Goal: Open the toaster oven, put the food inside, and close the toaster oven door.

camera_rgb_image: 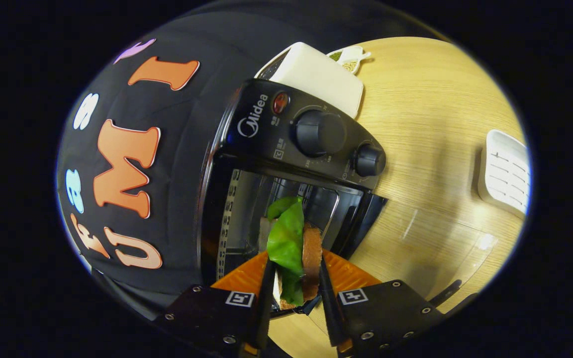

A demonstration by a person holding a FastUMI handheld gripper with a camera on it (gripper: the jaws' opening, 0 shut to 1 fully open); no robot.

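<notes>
Sandwich of brown bread with a green lettuce leaf sits clamped between my gripper fingers, one black finger pressing each side, held on edge right at the mouth of the oven. At twelve o'clock from the fingers I see the black toaster oven, its cavity open and its glass door lying dropped down over the table toward three o'clock. Inside I make out a wire rack; nothing else rests in there that I can tell. I count two round black knobs and one red lamp on its panel. One pale wooden table carries one white box behind the oven and one white slotted tray at two o'clock.
</notes>
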